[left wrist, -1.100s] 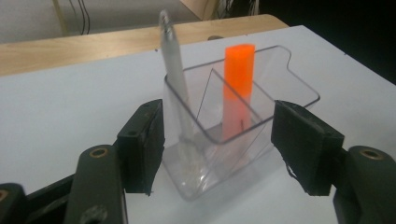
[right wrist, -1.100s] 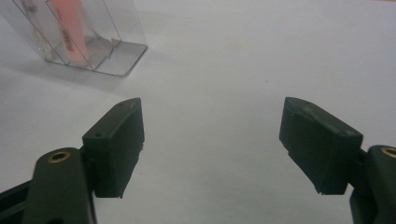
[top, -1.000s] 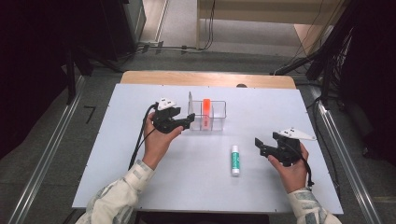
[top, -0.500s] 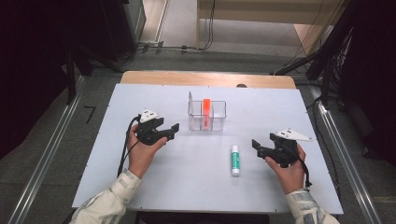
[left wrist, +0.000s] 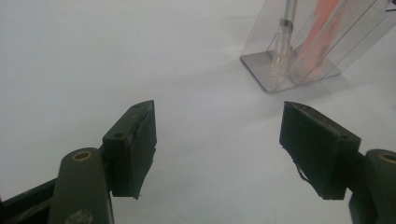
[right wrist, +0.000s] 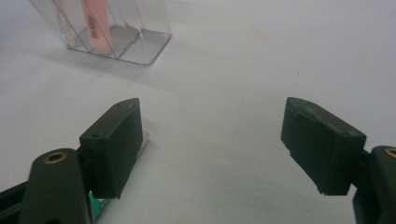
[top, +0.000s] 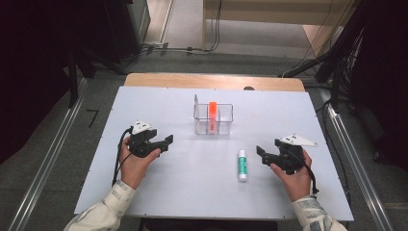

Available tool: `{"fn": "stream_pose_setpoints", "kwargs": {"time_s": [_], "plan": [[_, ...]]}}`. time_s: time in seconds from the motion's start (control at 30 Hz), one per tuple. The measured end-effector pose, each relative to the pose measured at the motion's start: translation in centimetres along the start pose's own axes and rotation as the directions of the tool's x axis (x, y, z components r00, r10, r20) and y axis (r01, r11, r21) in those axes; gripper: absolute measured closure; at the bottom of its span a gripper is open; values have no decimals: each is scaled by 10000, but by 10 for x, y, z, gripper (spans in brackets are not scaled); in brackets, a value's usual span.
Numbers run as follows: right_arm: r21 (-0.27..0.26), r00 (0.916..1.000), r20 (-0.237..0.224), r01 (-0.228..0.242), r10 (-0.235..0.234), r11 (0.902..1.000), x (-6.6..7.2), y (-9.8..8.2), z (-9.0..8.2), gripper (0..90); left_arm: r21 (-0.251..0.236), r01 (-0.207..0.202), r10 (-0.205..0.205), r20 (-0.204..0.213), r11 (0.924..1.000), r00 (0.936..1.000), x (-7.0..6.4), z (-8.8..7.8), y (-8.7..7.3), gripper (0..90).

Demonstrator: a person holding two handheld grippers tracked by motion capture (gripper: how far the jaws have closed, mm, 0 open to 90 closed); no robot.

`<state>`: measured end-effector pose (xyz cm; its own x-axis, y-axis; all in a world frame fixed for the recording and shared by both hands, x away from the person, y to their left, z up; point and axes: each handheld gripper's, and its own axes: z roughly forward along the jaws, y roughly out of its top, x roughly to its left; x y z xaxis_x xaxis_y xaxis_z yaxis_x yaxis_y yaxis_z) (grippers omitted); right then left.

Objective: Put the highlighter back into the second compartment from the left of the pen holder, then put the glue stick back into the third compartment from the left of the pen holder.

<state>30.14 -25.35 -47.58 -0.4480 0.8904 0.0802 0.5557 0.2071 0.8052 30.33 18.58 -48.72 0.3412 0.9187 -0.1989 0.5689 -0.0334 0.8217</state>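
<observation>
A clear plastic holder (top: 214,119) stands mid-table with an orange marker (top: 212,115) and a thin silver pen (top: 196,108) upright in it. To its left and nearer me, my left gripper (top: 166,143) hovers over bare table; its jaws have just been opening and nothing is between them. In the left gripper view the holder (left wrist: 317,46) lies ahead and to the right of the left gripper (left wrist: 217,112). A white and green tube (top: 242,165) lies flat just left of my open, empty right gripper (top: 261,155). In the right gripper view the tube (right wrist: 98,207) peeks out behind the left jaw.
The white table top (top: 144,106) sits on a wooden surface (top: 211,81) that shows along its far edge. Cables and dark equipment lie on the floor beyond. Metal rails run along the floor at both sides.
My left gripper has drawn away from the holder, moving left and toward the near edge, then lowering a little. The right gripper and the tube have stayed put.
</observation>
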Motion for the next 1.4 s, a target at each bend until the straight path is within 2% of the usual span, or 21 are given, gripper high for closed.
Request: {"fn": "stream_pose_setpoints", "kwargs": {"time_s": [0.53, 1.03, 1.4], "plan": [[37, 10000, -53, 36, -35, 10000, 3, -2, 0, 197, -90, 73, -75, -165, 9999, 9998, 3, -1, 0, 255], [318, 9993, -245, 288, -280, 9991, 16, -5, 7, 195, -50, 371, -373, -405, 9993, 9985, 14, -5, -3, 243], [509, 9981, -399, 492, -472, 9975, 25, -8, 12, 190, 17, 350, -349, -488, 9994, 9982, 16, -4, -5, 234]]}}
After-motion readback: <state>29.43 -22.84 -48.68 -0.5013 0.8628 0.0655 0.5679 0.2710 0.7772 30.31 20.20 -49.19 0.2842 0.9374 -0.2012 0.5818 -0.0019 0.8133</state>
